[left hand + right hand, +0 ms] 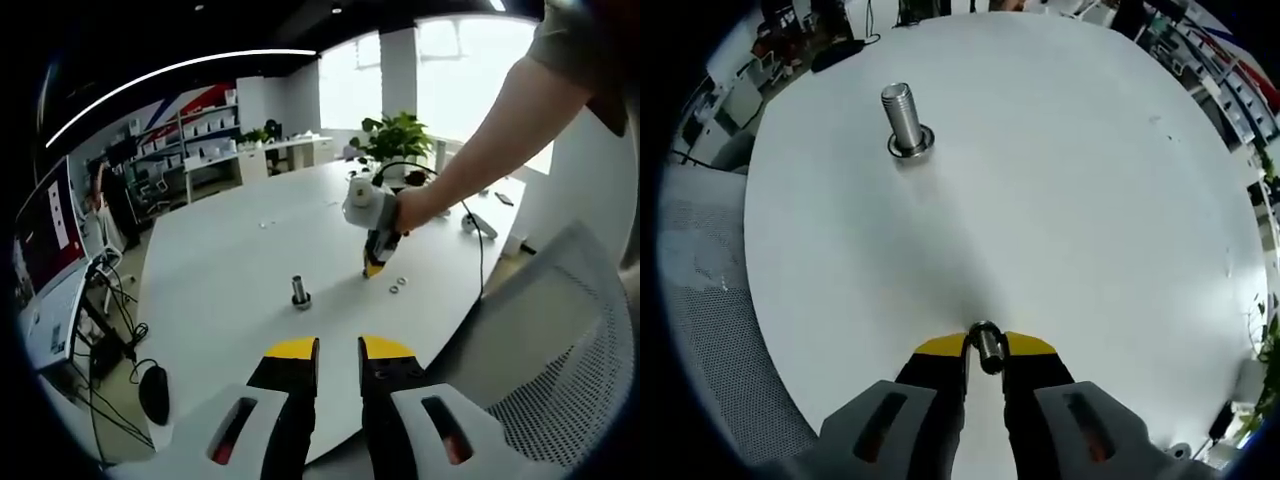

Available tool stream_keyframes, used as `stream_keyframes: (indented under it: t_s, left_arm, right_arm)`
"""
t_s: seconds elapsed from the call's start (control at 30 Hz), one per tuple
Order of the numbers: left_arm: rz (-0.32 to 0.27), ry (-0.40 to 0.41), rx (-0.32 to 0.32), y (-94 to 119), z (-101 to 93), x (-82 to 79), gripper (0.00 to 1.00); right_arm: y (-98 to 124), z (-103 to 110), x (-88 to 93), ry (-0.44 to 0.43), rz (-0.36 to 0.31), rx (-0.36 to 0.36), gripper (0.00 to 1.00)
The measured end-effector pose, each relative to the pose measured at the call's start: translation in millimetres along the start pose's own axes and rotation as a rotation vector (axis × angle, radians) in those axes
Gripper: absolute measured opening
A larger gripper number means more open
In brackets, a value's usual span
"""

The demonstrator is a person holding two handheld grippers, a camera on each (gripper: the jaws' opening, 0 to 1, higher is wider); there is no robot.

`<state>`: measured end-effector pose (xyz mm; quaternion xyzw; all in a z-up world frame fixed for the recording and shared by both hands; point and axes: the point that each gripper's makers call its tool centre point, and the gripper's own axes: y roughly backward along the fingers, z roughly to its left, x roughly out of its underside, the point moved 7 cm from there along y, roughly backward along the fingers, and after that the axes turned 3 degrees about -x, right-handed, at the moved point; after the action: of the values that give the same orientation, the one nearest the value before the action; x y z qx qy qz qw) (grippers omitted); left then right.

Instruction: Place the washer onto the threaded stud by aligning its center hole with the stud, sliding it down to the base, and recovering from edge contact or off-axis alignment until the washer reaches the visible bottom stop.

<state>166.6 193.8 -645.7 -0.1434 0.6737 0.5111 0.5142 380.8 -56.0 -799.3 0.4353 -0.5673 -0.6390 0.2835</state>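
One washer [985, 347] sat pinched edge-on between your right gripper [985, 352] jaws, hole exposed, presumably to sight it over the stud [903, 118] standing well ahead, left of the jaws. Two spare washers [397, 286] lay beside that gripper on the table [230, 260]. Your left gripper [338, 350] hung back, jaws slightly apart, holding nothing.
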Motion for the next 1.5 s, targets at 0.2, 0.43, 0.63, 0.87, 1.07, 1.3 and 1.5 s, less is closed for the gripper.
stream_keyframes:
  t_s: [0.2, 0.43, 0.63, 0.87, 1.07, 1.3, 1.5]
  left_arm:
    - [0.001, 0.000, -0.004, 0, 0.4, 0.2, 0.13]
    - [-0.003, -0.002, -0.012, 1, 1.0, -0.5, 0.13]
    - [-0.005, -0.006, -0.025, 2, 1.8, -0.6, 0.13]
    - [0.001, -0.018, -0.029, 1, 1.1, -0.8, 0.13]
    - [0.007, -0.022, -0.036, 1, 1.7, 0.3, 0.13]
    - [0.012, -0.023, -0.040, 2, 1.8, 0.6, 0.13]
    - [0.011, -0.022, -0.051, 2, 3.6, 1.2, 0.13]
  right_arm:
    - [4, 1, 2.6, -0.036, -0.012, -0.002, 0.18]
    - [18, 1, 16.0, -0.049, -0.019, 0.009, 0.19]
    - [25, 3, 30.9, -0.062, -0.019, 0.016, 0.19]
    - [31, 9, 51.1, -0.073, -0.022, 0.015, 0.19]
    - [29, 14, 64.1, -0.085, -0.019, 0.001, 0.19]
    - [27, 18, 69.7, -0.079, -0.013, -0.006, 0.20]
    - [19, 22, 68.3, -0.050, -0.022, -0.012, 0.20]
